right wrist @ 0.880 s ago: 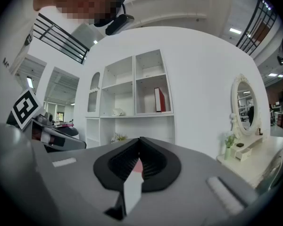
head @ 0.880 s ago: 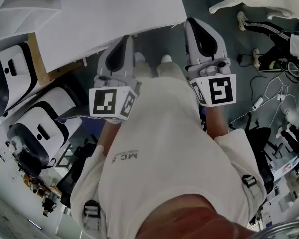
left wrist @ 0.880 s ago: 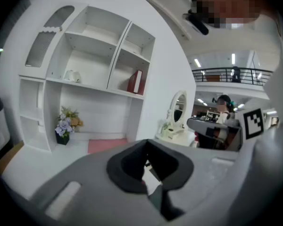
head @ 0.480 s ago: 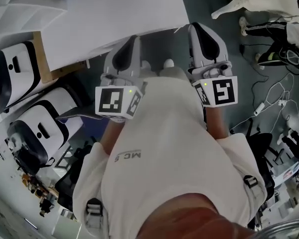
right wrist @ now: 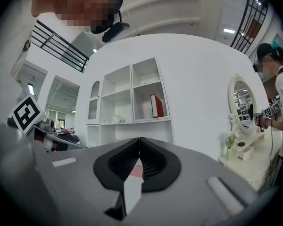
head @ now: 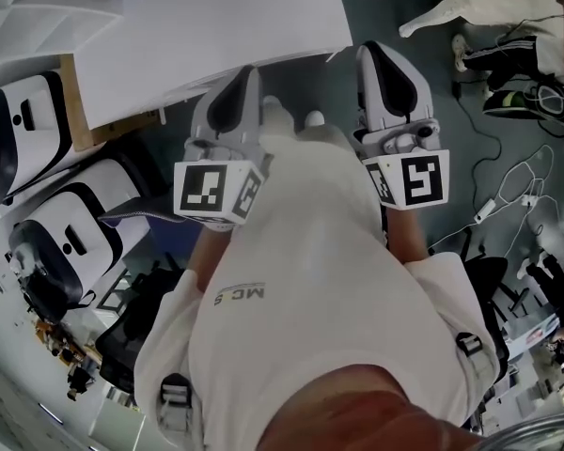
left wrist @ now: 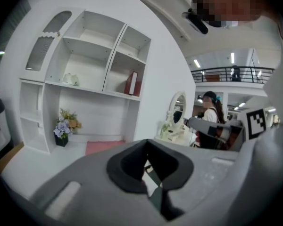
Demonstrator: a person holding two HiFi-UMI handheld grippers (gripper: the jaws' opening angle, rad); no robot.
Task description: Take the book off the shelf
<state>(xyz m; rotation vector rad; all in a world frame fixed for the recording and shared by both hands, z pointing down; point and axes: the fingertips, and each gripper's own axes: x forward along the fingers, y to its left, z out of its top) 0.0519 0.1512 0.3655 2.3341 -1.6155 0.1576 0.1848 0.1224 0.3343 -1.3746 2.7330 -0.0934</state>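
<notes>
A red book (left wrist: 132, 84) leans in the upper right compartment of a white shelf unit (left wrist: 85, 74), far ahead in the left gripper view. The right gripper view shows the same book (right wrist: 156, 106) in the shelf unit (right wrist: 127, 102), also at a distance. My left gripper (left wrist: 148, 142) has its jaws together with nothing between them. My right gripper (right wrist: 140, 140) is shut and empty too. In the head view both are held close to my body, left gripper (head: 249, 73) and right gripper (head: 376, 50), at the near edge of a white table (head: 216, 26). That view does not show the book.
A small flower pot (left wrist: 63, 126) and a pink mat (left wrist: 104, 147) sit on the surface under the shelves. An oval mirror (right wrist: 243, 107) stands to the right, with a person (right wrist: 280, 93) beyond. White-and-black machines (head: 28, 139) lie left, cables (head: 517, 177) on the floor right.
The head view has shifted a little. Both grippers keep nearly the same place before my body, jaws unchanged.
</notes>
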